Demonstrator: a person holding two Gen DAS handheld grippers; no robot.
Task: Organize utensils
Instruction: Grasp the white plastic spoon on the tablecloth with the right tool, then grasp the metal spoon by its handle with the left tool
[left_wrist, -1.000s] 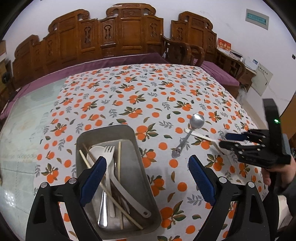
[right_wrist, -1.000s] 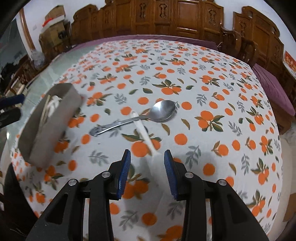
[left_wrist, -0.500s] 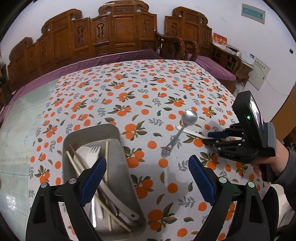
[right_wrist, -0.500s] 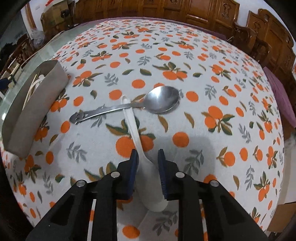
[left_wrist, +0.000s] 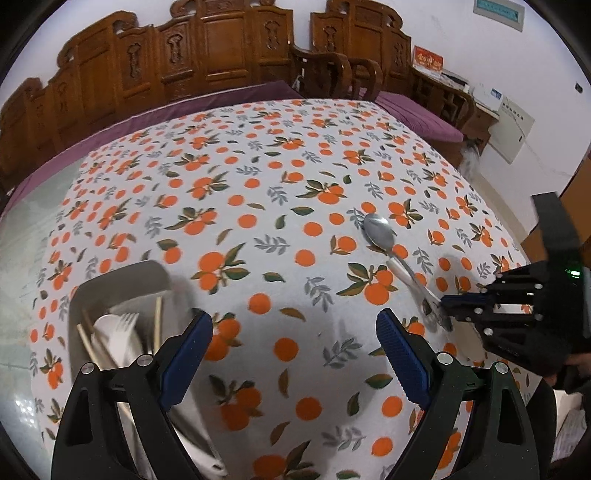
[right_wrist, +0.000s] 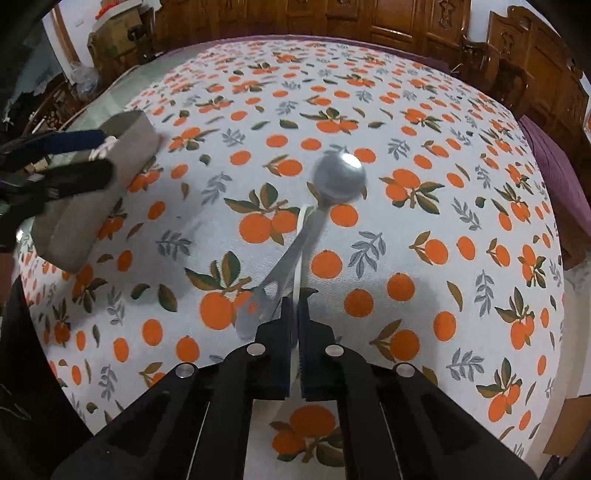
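Holding white spoon (right_wrist: 297, 284) in clamped right gripper (right_wrist: 294, 314), metal spoon (right_wrist: 325, 201) alongside on worktop (right_wrist: 424, 155). Left gripper (left_wrist: 293, 347) jaws apart, empty. Metal tray (left_wrist: 122, 280) containing fork (left_wrist: 127, 321), chopsticks (left_wrist: 158, 321), white spoons.

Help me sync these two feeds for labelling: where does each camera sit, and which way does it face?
Left wrist: on the left gripper, angled down over the orange-print tablecloth; its open fingers frame the metal tray; right gripper visible.
Right wrist: on the right gripper, aimed down; fingers shut on a white plastic utensil beside the steel spoon; left gripper's fingers over the tray.
Shared: tablecloth, tray, steel spoon, wooden chairs.
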